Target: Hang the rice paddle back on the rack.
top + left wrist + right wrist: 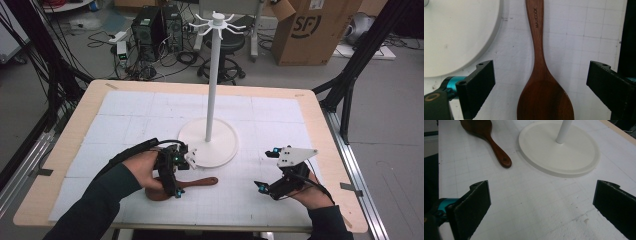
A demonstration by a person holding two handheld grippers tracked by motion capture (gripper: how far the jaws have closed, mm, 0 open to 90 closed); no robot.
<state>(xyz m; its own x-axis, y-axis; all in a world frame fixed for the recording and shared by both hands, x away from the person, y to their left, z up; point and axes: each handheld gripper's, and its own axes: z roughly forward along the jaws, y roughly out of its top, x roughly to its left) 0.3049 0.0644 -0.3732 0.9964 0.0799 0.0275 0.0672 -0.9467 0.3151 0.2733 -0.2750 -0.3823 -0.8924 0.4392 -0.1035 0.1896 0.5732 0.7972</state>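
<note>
A dark wooden spoon (200, 182) lies flat on the white gridded mat, its bowl to the left and its handle pointing right. My left gripper (182, 175) hovers just over the bowl, open. In the left gripper view the spoon (541, 82) runs up between the two black jaws, which stand wide on either side of the bowl without touching it. My right gripper (265, 170) is open over bare mat at the front right, well apart from the spoon. In the right gripper view my right gripper (544, 192) holds nothing, and the spoon (491, 141) lies farther off at the upper left.
A tall white hook stand (214, 75) rises from a round base (222, 145) mid-table, just behind the spoon; the base (456, 32) (574, 157) appears in both gripper views. Beyond the table stand a cardboard box (315, 25), computer towers (155, 25) and a stool (225, 55).
</note>
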